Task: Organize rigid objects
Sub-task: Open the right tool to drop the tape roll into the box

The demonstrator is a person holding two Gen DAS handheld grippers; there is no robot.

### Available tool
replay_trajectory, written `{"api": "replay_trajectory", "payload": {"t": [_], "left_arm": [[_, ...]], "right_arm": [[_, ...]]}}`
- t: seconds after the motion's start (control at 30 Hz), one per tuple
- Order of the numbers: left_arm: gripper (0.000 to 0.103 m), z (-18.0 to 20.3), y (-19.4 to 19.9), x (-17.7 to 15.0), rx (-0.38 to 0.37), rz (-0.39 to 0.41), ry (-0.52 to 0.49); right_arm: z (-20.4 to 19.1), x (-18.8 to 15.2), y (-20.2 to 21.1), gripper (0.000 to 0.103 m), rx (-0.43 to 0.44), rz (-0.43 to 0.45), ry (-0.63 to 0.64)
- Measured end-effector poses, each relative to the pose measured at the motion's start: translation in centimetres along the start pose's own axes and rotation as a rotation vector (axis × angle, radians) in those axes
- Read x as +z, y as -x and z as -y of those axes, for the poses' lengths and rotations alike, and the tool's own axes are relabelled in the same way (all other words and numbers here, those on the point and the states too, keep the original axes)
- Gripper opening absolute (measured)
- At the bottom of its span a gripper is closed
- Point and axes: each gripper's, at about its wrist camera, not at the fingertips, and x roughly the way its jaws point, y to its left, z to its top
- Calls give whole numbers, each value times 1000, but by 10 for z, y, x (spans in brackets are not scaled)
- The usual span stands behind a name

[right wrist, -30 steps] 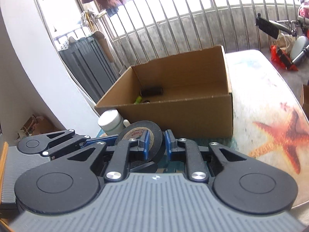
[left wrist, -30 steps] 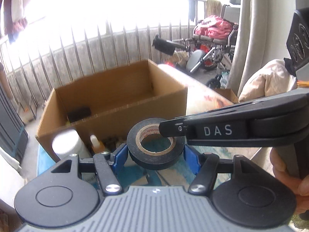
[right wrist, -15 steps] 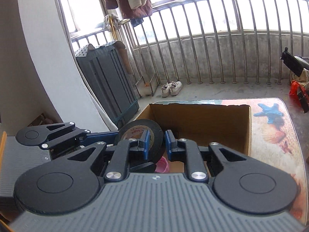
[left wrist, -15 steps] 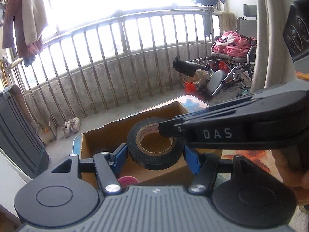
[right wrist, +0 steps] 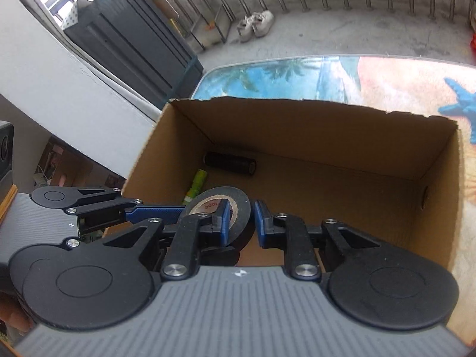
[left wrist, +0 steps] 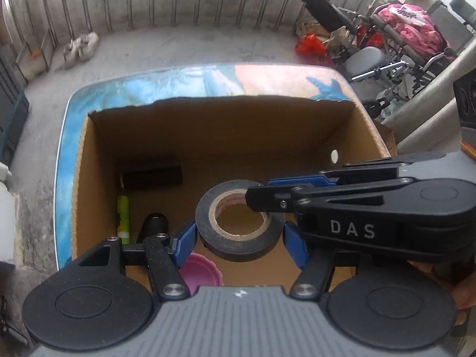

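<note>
A black roll of tape (left wrist: 239, 220) hung above the open cardboard box (left wrist: 351, 125) on the desk (left wrist: 190, 80), lying flat. The left tongs (left wrist: 239, 238) clamped its outer sides; the right tongs (right wrist: 240, 219) pinched its wall. The box floor lay straight below.

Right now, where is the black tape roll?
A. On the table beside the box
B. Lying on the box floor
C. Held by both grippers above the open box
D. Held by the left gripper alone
C: the tape roll sits between the left gripper pads across its outside, while the right gripper pinches its wall, both over the open box.
</note>
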Motion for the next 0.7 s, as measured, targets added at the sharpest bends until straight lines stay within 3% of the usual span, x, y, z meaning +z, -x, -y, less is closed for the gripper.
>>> {"api": "replay_trajectory", "payload": {"t": [0.1, 0.27, 0.5, 0.7], "left_arm": [[65, -15, -26, 10, 2, -73, 46], [65, -16, -56, 23, 48, -122, 57], [64, -20, -73, 27, 71, -141, 68], [69, -22, -64, 23, 62, -104, 77]], "right_arm": [[15, 10, -31, 17, 4, -60, -31], [29, 17, -63, 17, 5, -109, -61], [36, 17, -79, 19, 10, -132, -73], [47, 13, -76, 21, 50, -122, -131]]}}
